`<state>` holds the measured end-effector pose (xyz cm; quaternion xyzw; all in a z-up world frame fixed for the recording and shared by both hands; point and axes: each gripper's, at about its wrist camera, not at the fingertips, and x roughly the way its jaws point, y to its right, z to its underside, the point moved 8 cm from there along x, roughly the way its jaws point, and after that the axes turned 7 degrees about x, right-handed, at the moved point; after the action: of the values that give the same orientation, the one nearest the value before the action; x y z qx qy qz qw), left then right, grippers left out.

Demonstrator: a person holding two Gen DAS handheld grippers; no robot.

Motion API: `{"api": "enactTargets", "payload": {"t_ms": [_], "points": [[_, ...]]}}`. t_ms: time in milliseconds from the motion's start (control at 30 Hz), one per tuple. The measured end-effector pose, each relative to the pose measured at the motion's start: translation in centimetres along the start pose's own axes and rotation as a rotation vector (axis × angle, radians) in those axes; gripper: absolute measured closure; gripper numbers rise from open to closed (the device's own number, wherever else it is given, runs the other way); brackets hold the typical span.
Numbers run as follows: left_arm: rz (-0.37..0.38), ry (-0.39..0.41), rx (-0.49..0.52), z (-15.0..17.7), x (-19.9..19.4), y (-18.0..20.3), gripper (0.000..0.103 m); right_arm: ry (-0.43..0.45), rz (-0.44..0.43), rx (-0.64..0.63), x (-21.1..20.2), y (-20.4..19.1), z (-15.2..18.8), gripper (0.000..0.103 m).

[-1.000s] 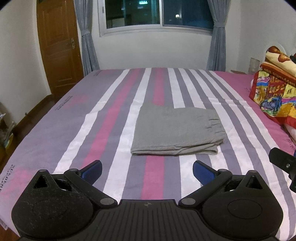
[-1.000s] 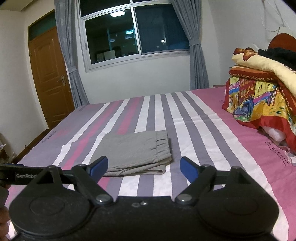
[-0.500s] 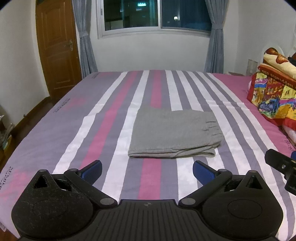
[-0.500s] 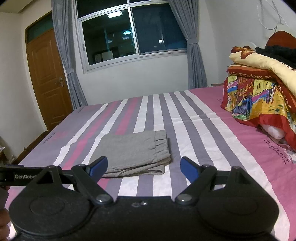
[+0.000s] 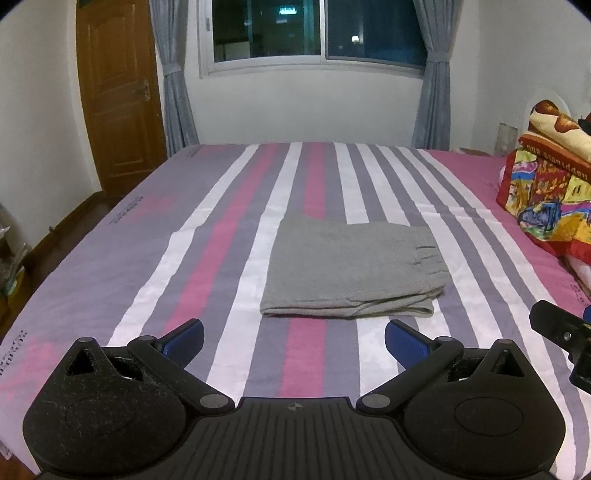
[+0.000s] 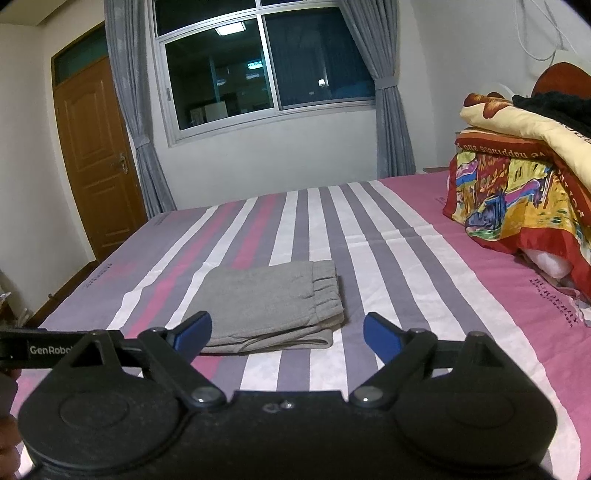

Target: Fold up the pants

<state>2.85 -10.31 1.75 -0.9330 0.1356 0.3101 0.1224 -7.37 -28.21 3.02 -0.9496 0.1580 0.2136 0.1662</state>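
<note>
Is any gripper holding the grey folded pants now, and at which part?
Nothing is held. The left gripper and the right gripper are both open and empty, short of the grey folded pants, which lie on the striped bedsheet.

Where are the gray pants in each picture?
Left wrist view: the gray pants lie folded on the striped bed, middle of the picture, just beyond the open left gripper.
Right wrist view: the pants sit lower and left of middle, behind the left finger of the open right gripper.
Shared landmark: the window on the far wall.
</note>
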Motion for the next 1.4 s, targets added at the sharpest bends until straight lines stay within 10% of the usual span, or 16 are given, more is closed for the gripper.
{"api": "enactTargets", "payload": {"t_ms": [1400], "points": [[-0.01, 0.021, 0.006, -1.4, 0.8, -0.2, 0.0, 0.001, -0.011, 0.005, 0.9, -0.9, -0.7, 0.009]]}}
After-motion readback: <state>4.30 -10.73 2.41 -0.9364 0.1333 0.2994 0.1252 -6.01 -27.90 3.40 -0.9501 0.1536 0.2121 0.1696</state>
